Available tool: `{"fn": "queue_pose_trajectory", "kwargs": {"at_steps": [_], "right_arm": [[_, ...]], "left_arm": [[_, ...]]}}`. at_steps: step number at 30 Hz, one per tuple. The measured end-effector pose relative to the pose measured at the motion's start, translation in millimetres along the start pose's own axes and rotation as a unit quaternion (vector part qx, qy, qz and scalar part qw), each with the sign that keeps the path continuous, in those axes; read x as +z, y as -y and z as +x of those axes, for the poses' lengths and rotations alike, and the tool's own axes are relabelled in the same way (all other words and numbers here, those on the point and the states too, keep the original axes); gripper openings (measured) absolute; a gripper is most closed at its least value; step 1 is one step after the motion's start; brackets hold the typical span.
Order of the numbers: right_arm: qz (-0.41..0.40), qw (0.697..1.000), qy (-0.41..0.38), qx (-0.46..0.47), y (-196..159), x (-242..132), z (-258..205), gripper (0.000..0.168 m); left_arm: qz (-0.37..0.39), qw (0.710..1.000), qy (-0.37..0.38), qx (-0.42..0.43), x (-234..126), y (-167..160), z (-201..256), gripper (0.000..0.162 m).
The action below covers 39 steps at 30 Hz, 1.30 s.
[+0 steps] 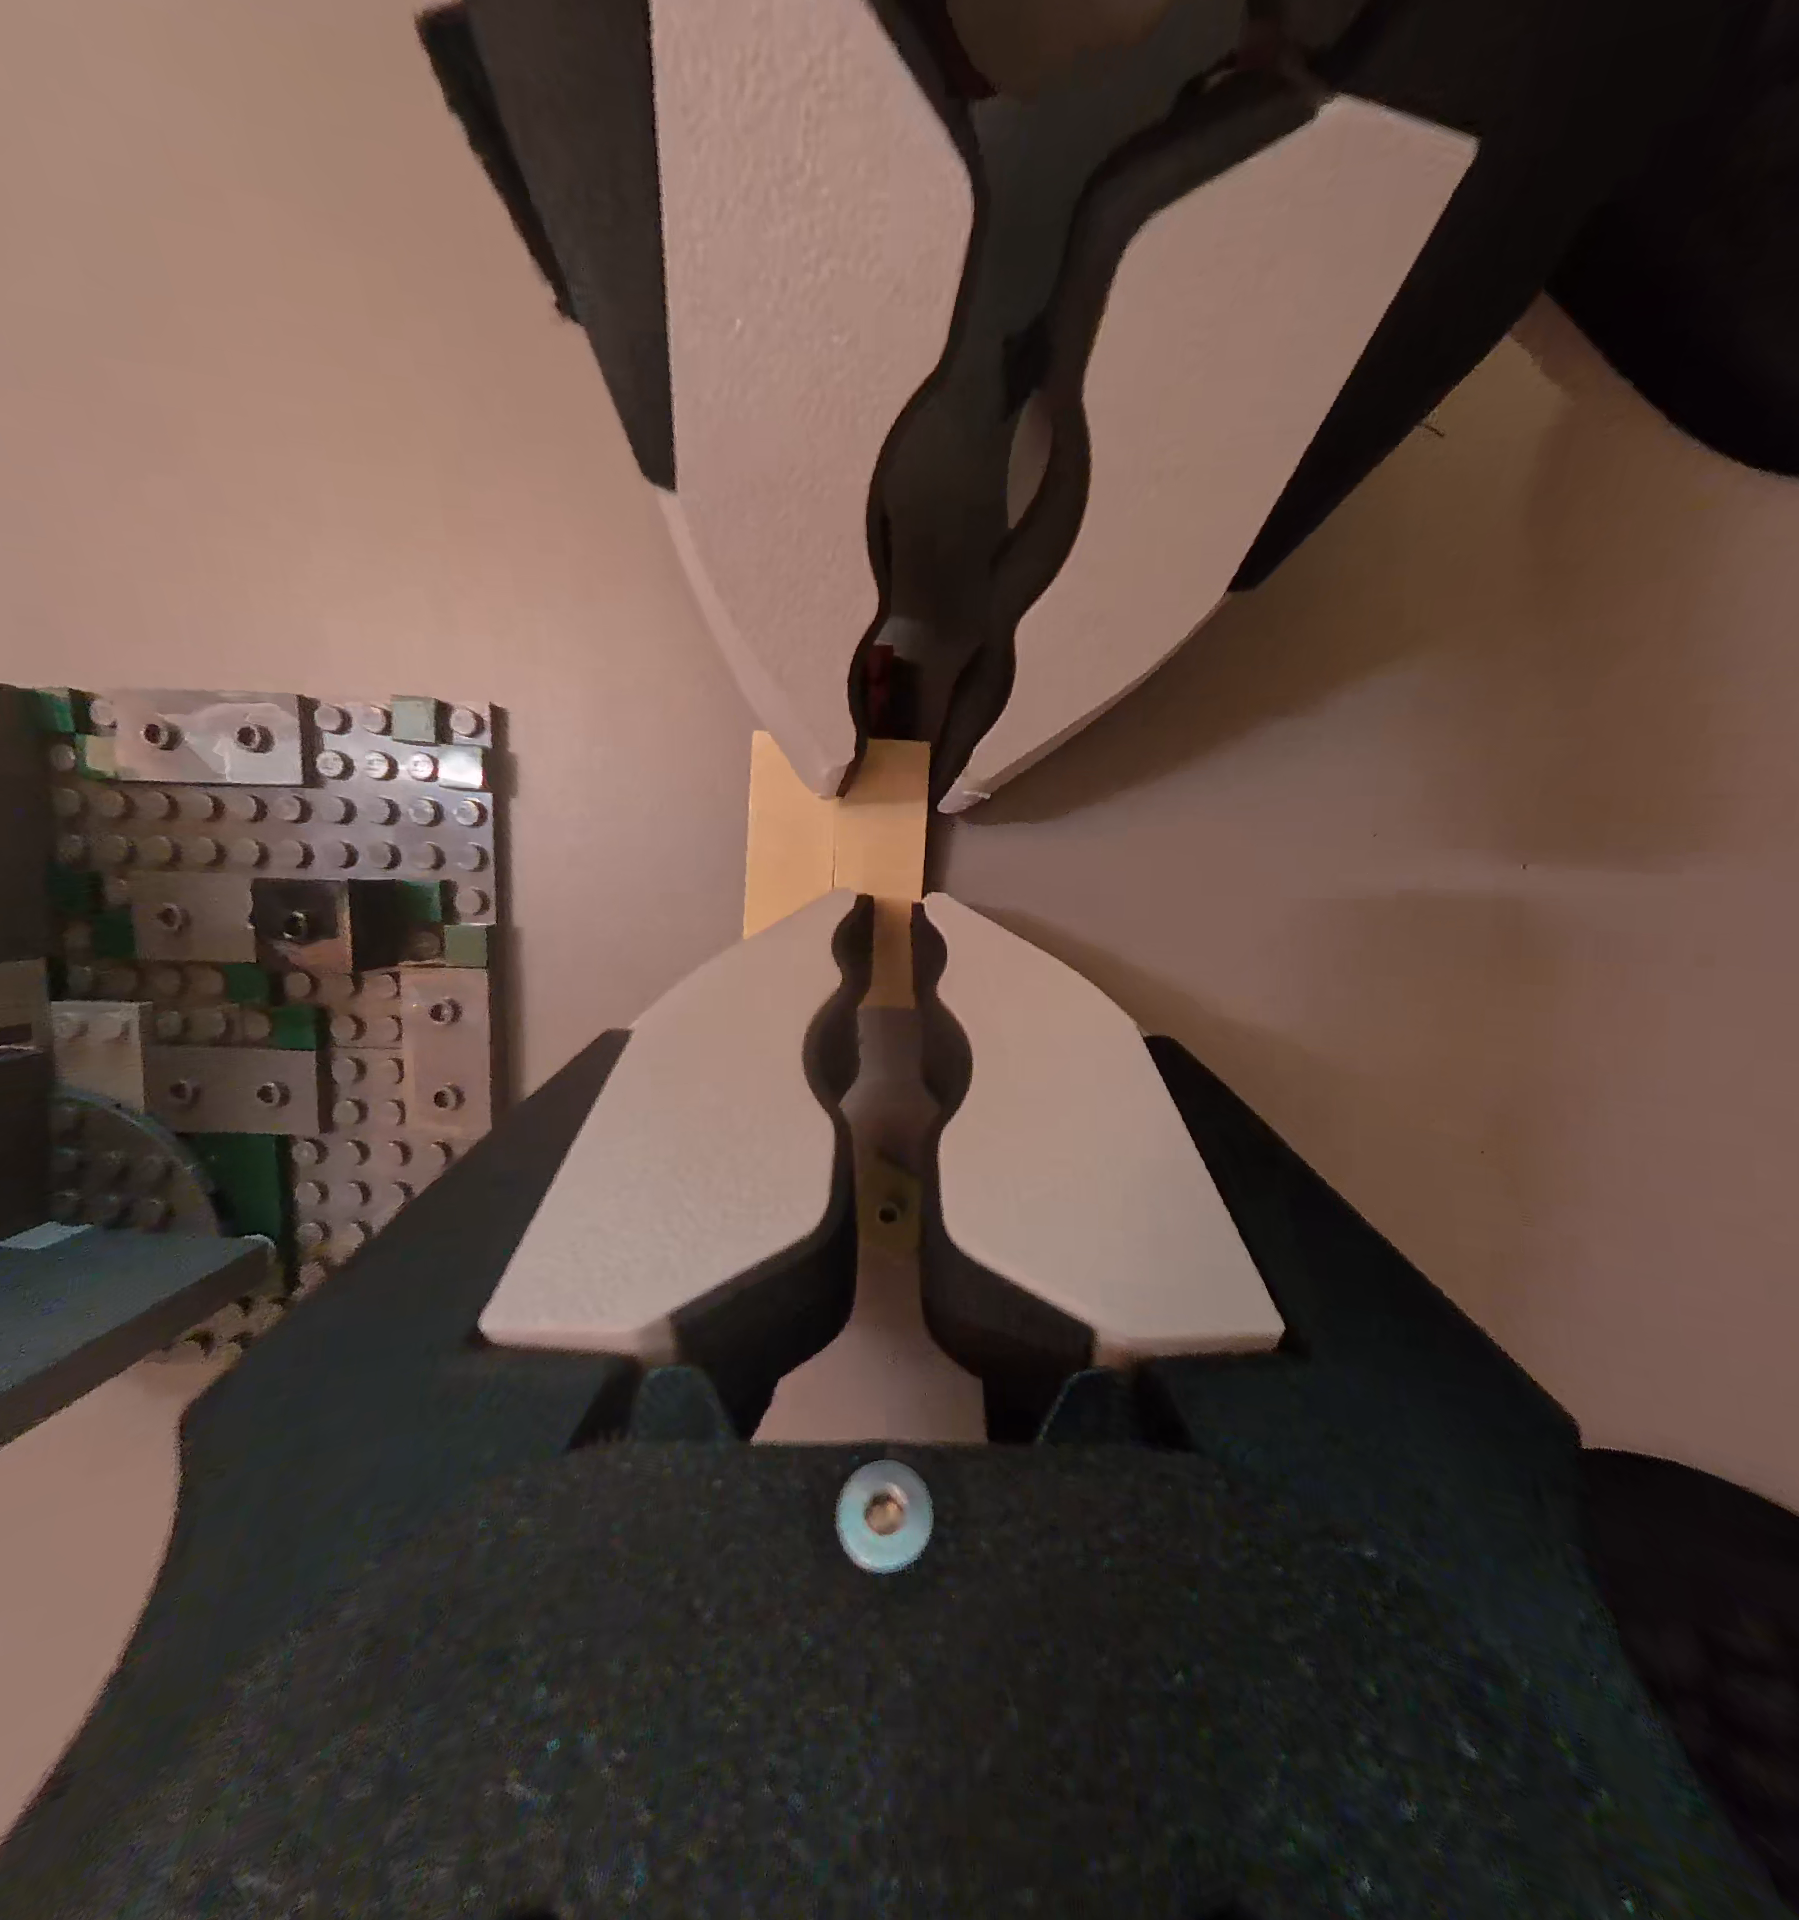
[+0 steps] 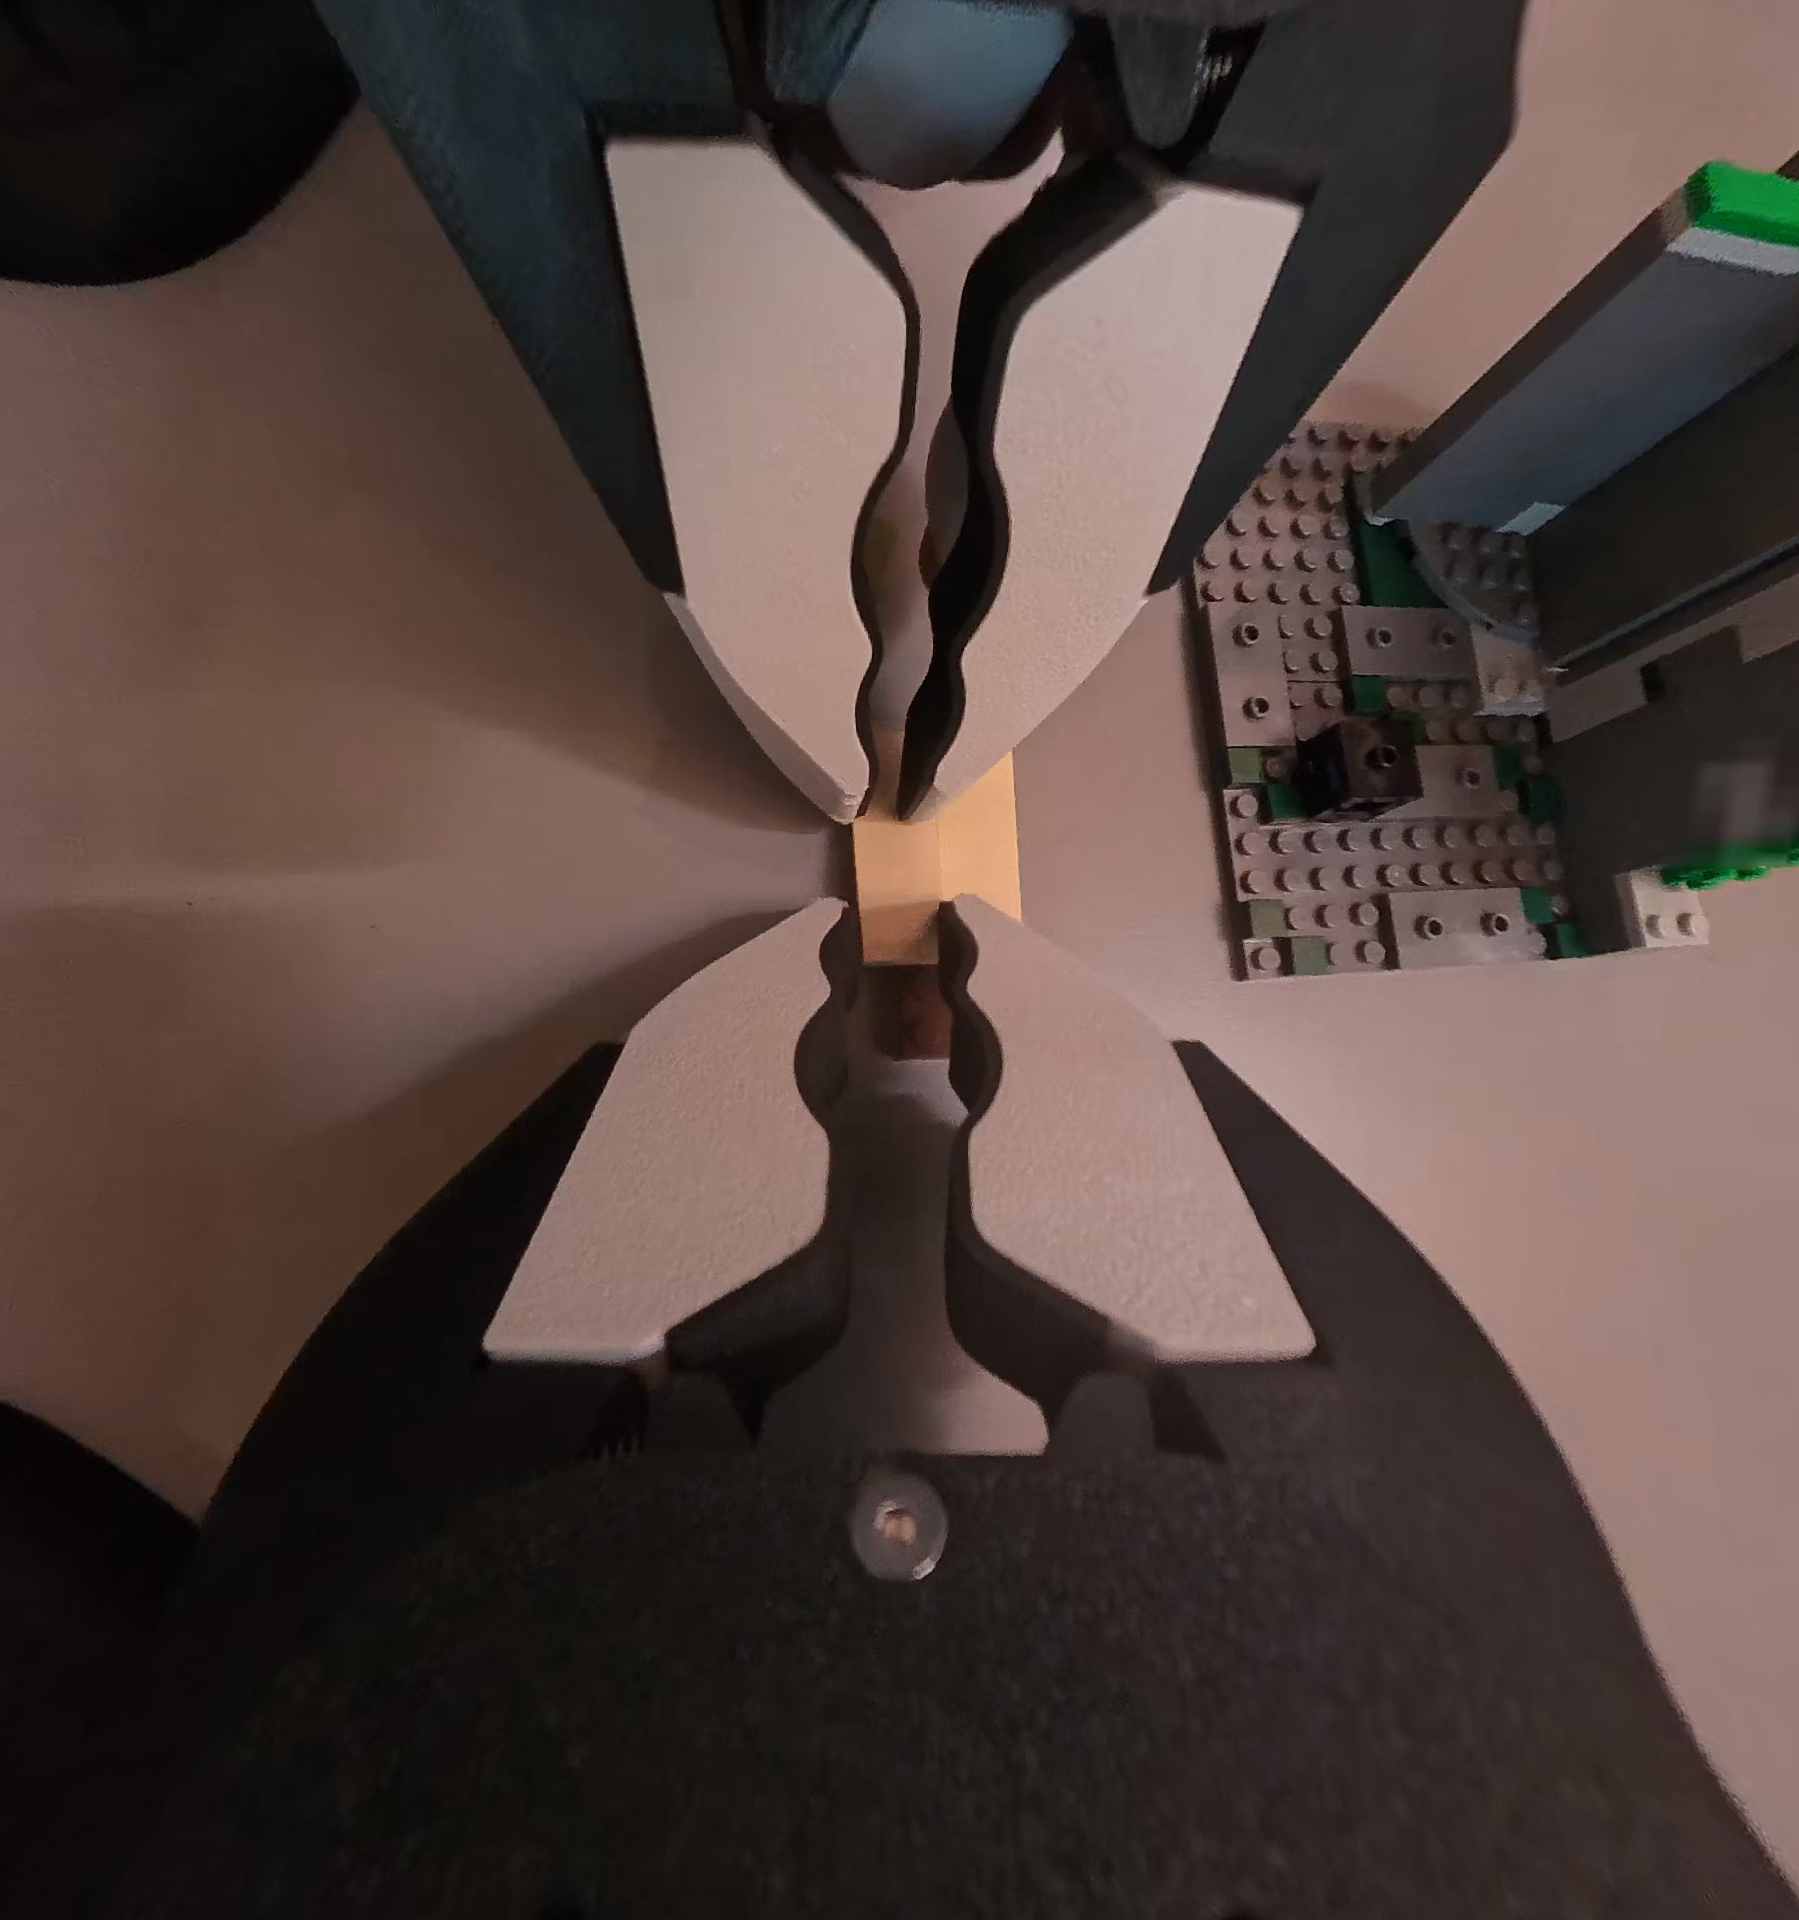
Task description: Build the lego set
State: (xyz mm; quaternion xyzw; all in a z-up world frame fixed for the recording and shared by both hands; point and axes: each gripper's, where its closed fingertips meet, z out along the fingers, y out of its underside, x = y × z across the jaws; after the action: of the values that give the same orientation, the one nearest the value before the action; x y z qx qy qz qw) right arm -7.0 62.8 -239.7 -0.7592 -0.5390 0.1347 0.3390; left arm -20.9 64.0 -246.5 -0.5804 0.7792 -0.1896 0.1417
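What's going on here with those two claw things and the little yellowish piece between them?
A person is building a lego set with a hand-held gripper in each hand. The left hand-held gripper and the right hand-held gripper meet tip to tip, both pinching one tan piece above the pale table. The partly built grey and green model sits off to the side, untouched for now.

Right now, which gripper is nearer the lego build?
Left. The left gripper lies alongside the lego build; the right gripper mostly beyond its end. Both grip the tan piece.
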Motion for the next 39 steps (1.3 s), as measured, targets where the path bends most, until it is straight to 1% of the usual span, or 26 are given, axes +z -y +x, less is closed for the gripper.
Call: {"fn": "queue_pose_trajectory", "kwargs": {"at_steps": [4,6,9,12,14,18,23,27,31,35,39], "right_arm": [[-0.009,0.999,-0.003,0.044,-6,-5,7,0.016],[-0.014,0.997,0.002,0.072,-11,-6,10,0.021],[-0.021,0.998,0.0,0.067,-16,-6,11,0.028],[-0.021,0.998,0.007,0.056,-19,-4,12,0.03],[-0.018,0.998,0.017,0.056,-19,-2,13,0.029],[-0.016,0.998,0.031,0.05,-19,-1,13,0.017],[-0.011,0.999,0.029,0.043,-19,-2,13,0.016],[-0.005,0.998,0.032,0.056,-19,-3,13,0.016],[-0.007,0.998,0.029,0.057,-21,-4,13,0.016],[-0.012,0.998,0.025,0.051,-21,-4,11,0.016],[-0.02,0.999,0.02,0.044,-21,-4,8,0.016]], "left_arm": [[-0.006,1.0,-0.004,-0.002,0,0,-2,0.007],[-0.008,1.0,-0.004,-0.001,0,0,-2,0.007],[-0.011,1.0,-0.004,0.005,0,-1,-2,0.007],[-0.014,1.0,-0.009,0.007,0,-1,-1,0.008],[-0.017,1.0,-0.012,0.009,0,-1,-1,0.008],[-0.021,1.0,-0.013,0.014,-1,-1,-2,0.008],[-0.006,1.0,-0.013,0.015,-7,5,-2,0.008],[0.015,1.0,0.0,0.013,-18,10,-5,0.009],[0.029,1.0,0.011,0.006,-27,8,-4,0.009],[0.027,1.0,0.01,-0.003,-22,-2,4,0.008],[0.045,0.998,0.013,-0.03,-15,-4,12,0.009]]}}
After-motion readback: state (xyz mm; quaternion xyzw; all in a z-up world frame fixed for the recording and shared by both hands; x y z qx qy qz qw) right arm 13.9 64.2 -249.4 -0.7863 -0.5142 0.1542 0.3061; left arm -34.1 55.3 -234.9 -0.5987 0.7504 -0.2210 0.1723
